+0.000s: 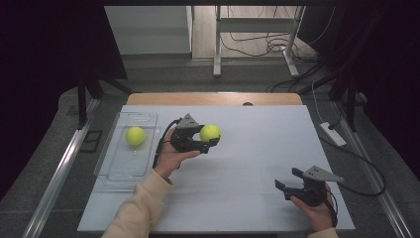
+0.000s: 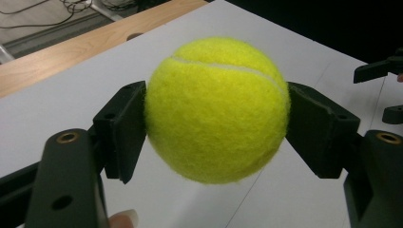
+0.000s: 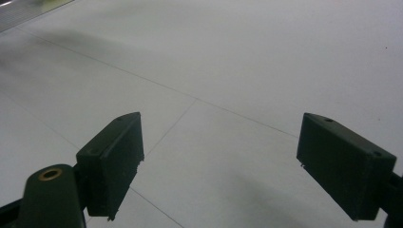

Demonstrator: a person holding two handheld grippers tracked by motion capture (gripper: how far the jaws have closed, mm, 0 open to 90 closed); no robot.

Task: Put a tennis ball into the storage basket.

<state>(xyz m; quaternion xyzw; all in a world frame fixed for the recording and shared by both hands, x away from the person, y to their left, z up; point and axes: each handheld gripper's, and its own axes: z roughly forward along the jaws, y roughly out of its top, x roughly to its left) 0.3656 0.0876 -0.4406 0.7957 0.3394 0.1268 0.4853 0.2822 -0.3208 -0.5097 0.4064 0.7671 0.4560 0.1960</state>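
My left gripper [image 1: 212, 139] is shut on a yellow tennis ball [image 1: 210, 132], held above the white table near its middle. In the left gripper view the ball [image 2: 217, 115] sits squeezed between both black pads [image 2: 124, 128], clear of the surface. A second tennis ball [image 1: 135, 135] lies inside the clear plastic tray [image 1: 113, 168] at the table's left. My right gripper [image 1: 289, 179] rests low at the front right, jaws open with nothing between them; the right gripper view shows its pads [image 3: 116, 159] wide apart over bare white tabletop.
The white tabletop [image 1: 257, 139] has a wooden strip [image 1: 213, 98] along its far edge. Beyond it stand metal table legs [image 1: 217, 44] and floor cables. A white power strip [image 1: 333, 133] and a cable lie off the table's right side.
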